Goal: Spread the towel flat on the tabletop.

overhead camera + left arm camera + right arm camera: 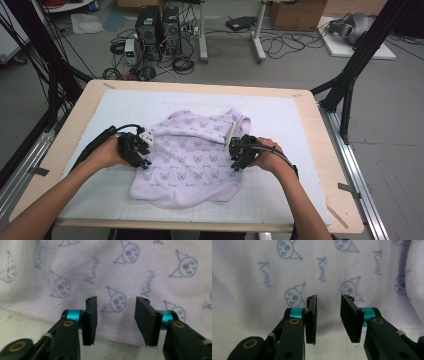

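A wooden table (320,150) carries a white gridded mat (290,150), and on the mat's middle lies a rumpled pale lilac towel (190,160) (printed with small blue cat-like faces and script). The left gripper (145,161) sits at the towel's left edge, the right gripper (235,161) at its right edge, each in a hand reaching in from below. In the left gripper view, the left gripper (116,321) has its jaws parted, nothing between the pads; the towel's pink-stitched hem (32,313) runs just beyond them. In the right gripper view, the right gripper (328,318) likewise stands partly open and empty, towel just ahead.
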### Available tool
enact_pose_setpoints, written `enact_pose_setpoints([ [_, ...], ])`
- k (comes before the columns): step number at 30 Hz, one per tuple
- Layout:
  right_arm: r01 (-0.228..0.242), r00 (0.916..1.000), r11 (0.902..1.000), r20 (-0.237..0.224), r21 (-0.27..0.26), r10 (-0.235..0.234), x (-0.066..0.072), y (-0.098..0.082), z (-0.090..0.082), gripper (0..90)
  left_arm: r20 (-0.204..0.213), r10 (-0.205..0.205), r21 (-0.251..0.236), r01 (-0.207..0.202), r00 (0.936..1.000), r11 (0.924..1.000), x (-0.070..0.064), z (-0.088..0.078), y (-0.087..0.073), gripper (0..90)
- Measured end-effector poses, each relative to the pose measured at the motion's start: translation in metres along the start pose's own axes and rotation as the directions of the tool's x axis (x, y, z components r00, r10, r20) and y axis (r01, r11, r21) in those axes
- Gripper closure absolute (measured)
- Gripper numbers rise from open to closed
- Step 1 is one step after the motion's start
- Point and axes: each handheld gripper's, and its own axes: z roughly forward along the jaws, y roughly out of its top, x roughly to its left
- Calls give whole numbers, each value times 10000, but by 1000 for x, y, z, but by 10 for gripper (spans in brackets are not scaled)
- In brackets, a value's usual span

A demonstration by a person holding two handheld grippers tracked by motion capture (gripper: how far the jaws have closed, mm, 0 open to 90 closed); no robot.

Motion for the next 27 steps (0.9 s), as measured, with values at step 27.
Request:
enact_pose_setpoints([
  [27,139,9961,9770,875,-2126,49,18,-22,-92,881,-1030,233,-2023,-438,9944,9783,-11,-82,2,875],
])
